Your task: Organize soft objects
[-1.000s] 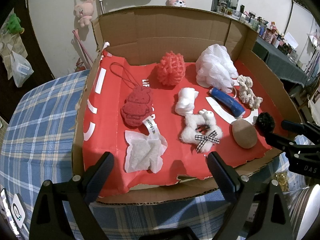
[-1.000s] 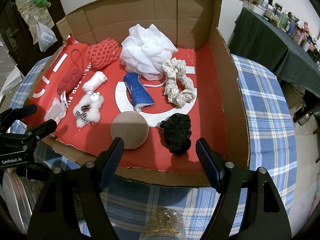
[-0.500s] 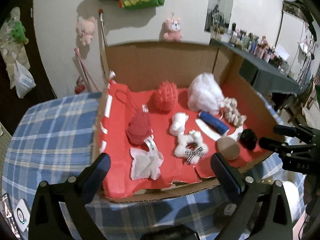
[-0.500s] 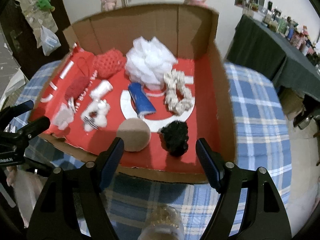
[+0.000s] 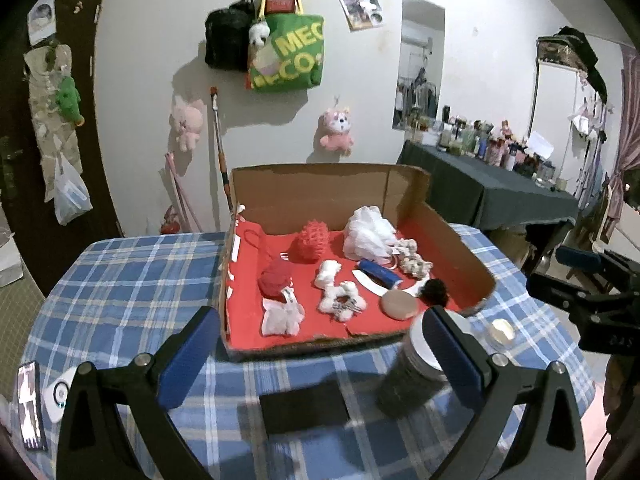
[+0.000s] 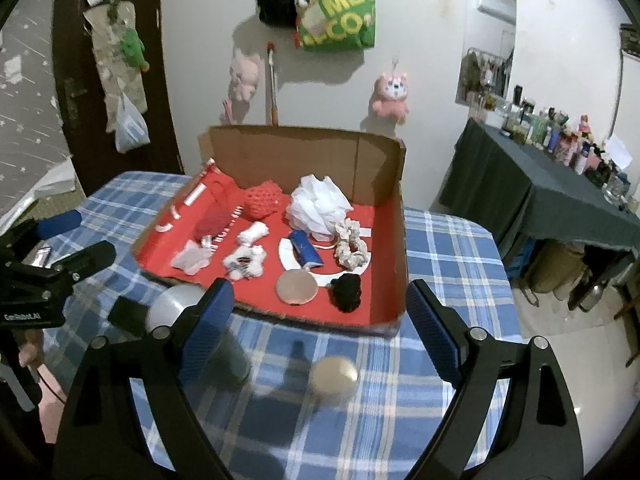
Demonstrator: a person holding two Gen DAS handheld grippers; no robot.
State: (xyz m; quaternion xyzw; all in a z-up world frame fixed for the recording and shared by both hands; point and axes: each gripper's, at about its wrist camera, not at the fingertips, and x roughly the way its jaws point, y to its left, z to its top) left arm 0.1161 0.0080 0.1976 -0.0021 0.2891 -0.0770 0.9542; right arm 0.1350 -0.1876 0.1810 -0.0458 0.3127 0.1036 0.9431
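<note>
A cardboard box [image 5: 468,256] with a red lining sits on the plaid table and holds the soft things. In it lie a white mesh pouf [image 5: 368,234], a red mesh ball [image 5: 313,242], a red plush [image 5: 275,280], a white sachet [image 5: 282,316], a white plush with a checked bow [image 5: 342,300], a blue roll [image 5: 380,274], a cream scrunchie [image 5: 412,260], a black scrunchie [image 5: 434,292] and a brown round puff [image 5: 398,306]. My left gripper [image 5: 320,314] hangs open in front of the box, holding nothing. My right gripper [image 6: 320,286] is opening, with nothing between its fingers.
A jar with a silver lid [image 5: 416,372] and a small gold-lidded jar [image 6: 334,376] stand on the table in front of the box. A flat black object [image 5: 304,406] and a phone [image 5: 30,408] lie nearby. A dark table of bottles [image 5: 500,196] stands at the right.
Both grippers have pulled back and risen away from the box, so the whole box, the jars and the wall now show. The right jaws stand wider.
</note>
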